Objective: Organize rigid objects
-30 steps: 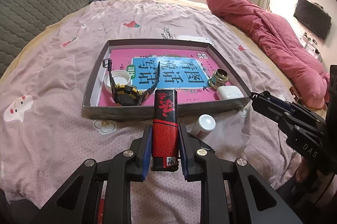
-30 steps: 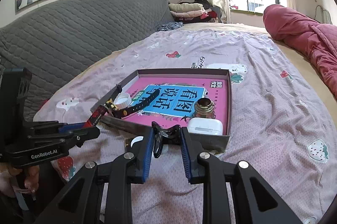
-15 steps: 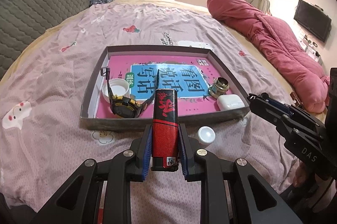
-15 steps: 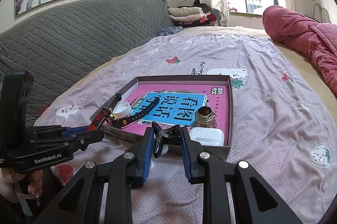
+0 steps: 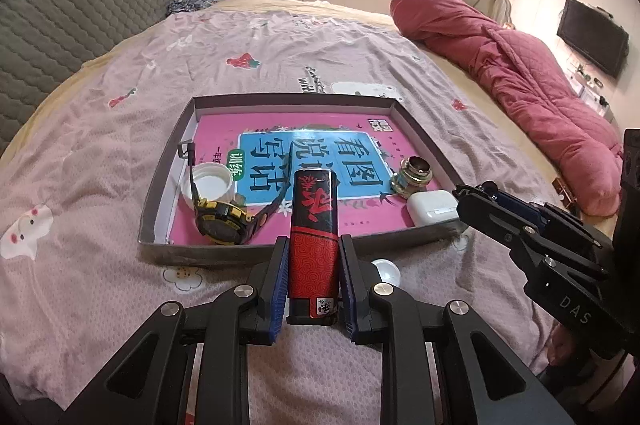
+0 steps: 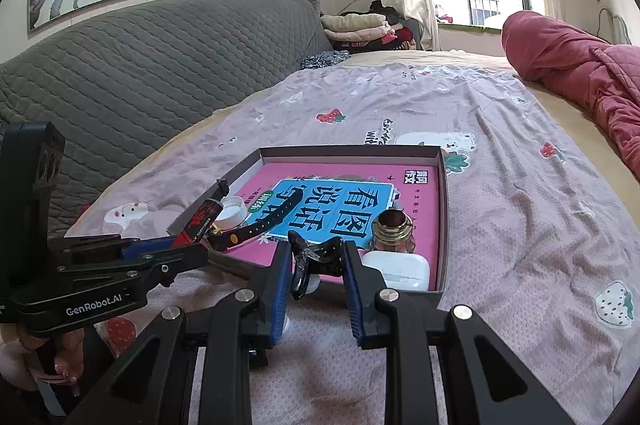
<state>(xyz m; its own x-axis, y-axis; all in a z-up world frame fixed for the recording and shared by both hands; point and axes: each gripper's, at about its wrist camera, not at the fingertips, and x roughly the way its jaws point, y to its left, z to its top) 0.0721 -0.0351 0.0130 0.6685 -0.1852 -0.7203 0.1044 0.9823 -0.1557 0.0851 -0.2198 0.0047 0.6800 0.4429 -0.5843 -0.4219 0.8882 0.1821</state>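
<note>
Lighter (image 5: 314,249) front and centre: red and black, clamped upright between the blue pads of the left gripper (image 5: 314,281), its base down by the knuckles and its top poking out past the fingers (image 5: 280,279). It hangs just short of the tray's near wall, over the pink bedsheet (image 5: 100,265).

Working across from the left inside the tray (image 5: 160,185): a white cap (image 5: 208,183) in the near-left corner, and a black-and-yellow watch (image 5: 222,223) lying right against it, strap curling up over the cap. A pink and blue book (image 5: 312,153) lines the tray floor. Over on the right side, a small brass piece (image 5: 412,177) stands on the book, and a white earbud case (image 5: 432,205) sits just in front of it, tucked into the near-right corner.

Outside the tray, a white bottle top (image 5: 386,271) shows on the sheet just right of the left fingers.

Further right, the right gripper (image 6: 316,273) has its fingers (image 6: 280,283) closed on a black hair clip (image 6: 316,259), pinched crosswise between the pads, hovering at the tray's near edge close to the earbud case. From this camera the lighter shows off to the left, angled toward the watch.
</note>
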